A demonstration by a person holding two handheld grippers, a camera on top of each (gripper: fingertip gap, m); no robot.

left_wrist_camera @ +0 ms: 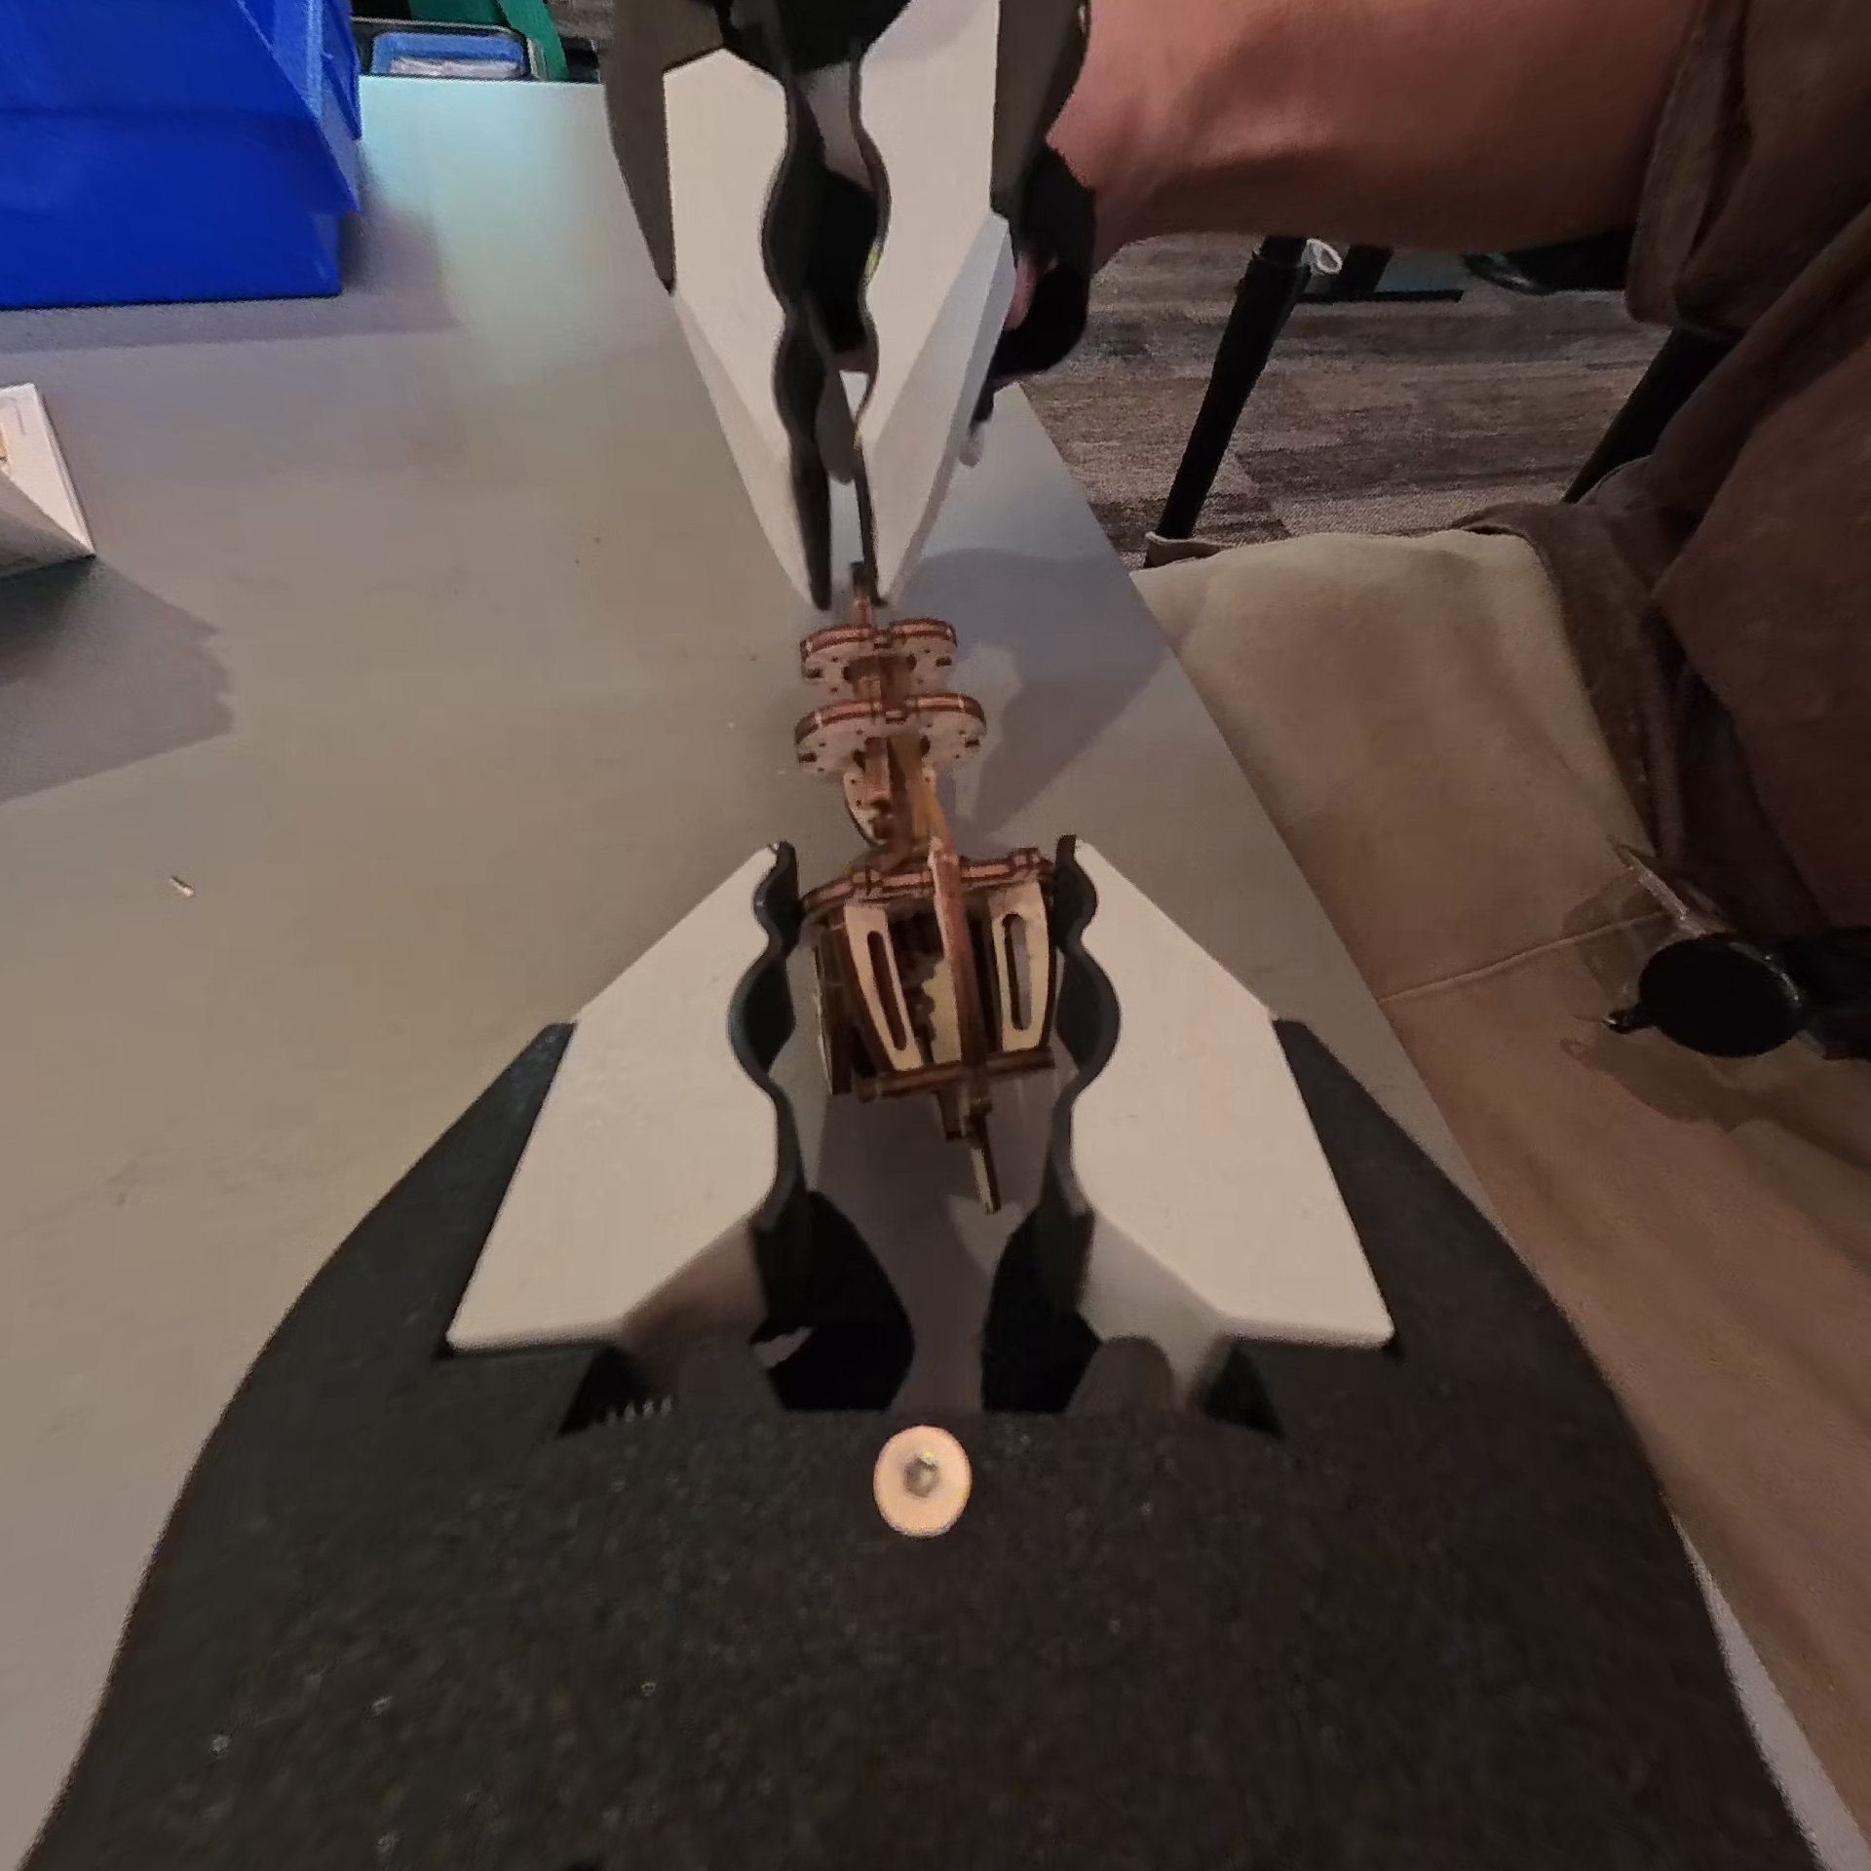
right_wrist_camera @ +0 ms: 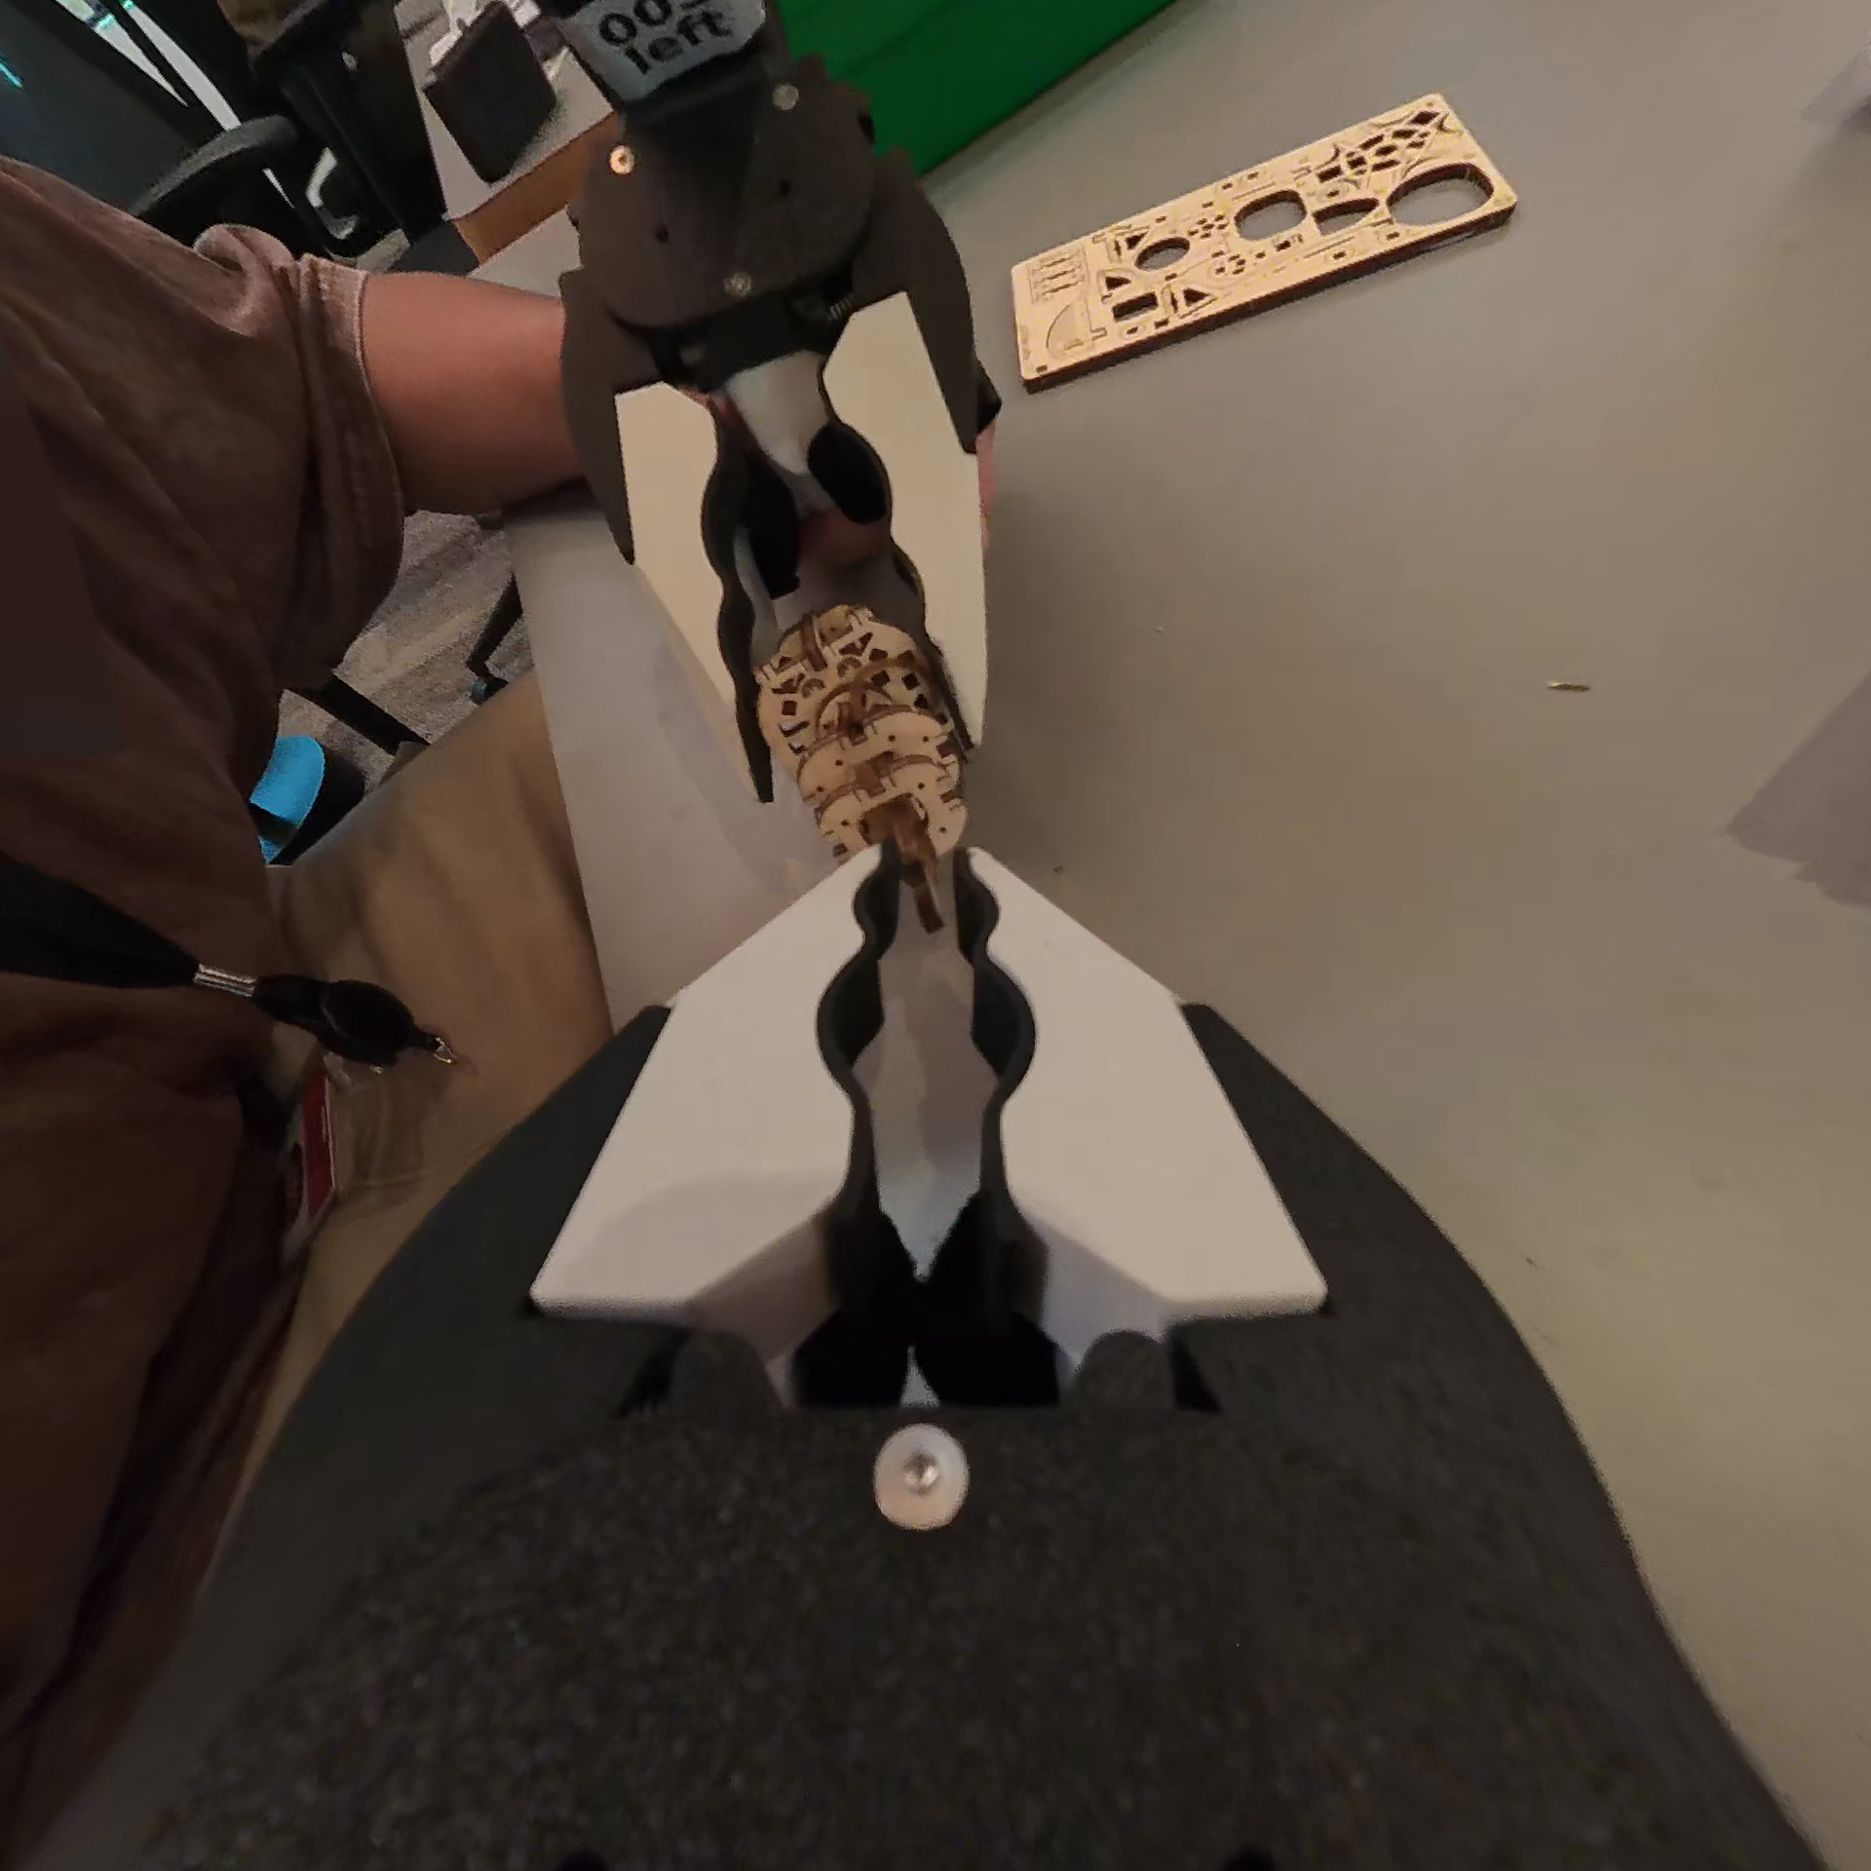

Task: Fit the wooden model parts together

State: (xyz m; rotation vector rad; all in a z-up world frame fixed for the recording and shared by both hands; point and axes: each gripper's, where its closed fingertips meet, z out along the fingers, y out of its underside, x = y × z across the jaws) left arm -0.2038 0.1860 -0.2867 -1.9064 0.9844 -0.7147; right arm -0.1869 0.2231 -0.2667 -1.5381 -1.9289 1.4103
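The pale laser-cut wooden model (left_wrist_camera: 926, 931), a small boxy slotted body with a stem carrying two stacked round perforated discs (left_wrist_camera: 891, 699), is held in the air above the near edge of the grey table (left_wrist_camera: 425, 628). The left gripper (left_wrist_camera: 926, 881), with white fingers and wavy black pads, is pinched on the boxy body from both sides. A thin wooden peg (left_wrist_camera: 977, 1154) sticks out of the body's near end between the fingers. The right gripper (right_wrist_camera: 923, 861) faces it from the opposite side, its tips nearly pressed together on the thin wooden tip (right_wrist_camera: 923, 886) that projects past the discs. On the table farther off lies a flat rectangular wooden sheet (right_wrist_camera: 1266, 243) with many cut-out holes. A tiny wood sliver (right_wrist_camera: 1567, 686) lies well apart from it on the bare surface. A blue plastic bin (left_wrist_camera: 172, 152) stands at the table's far corner. A person's brown sleeve (right_wrist_camera: 182, 526) and beige trousers (left_wrist_camera: 1417, 810) show beside the table edge.
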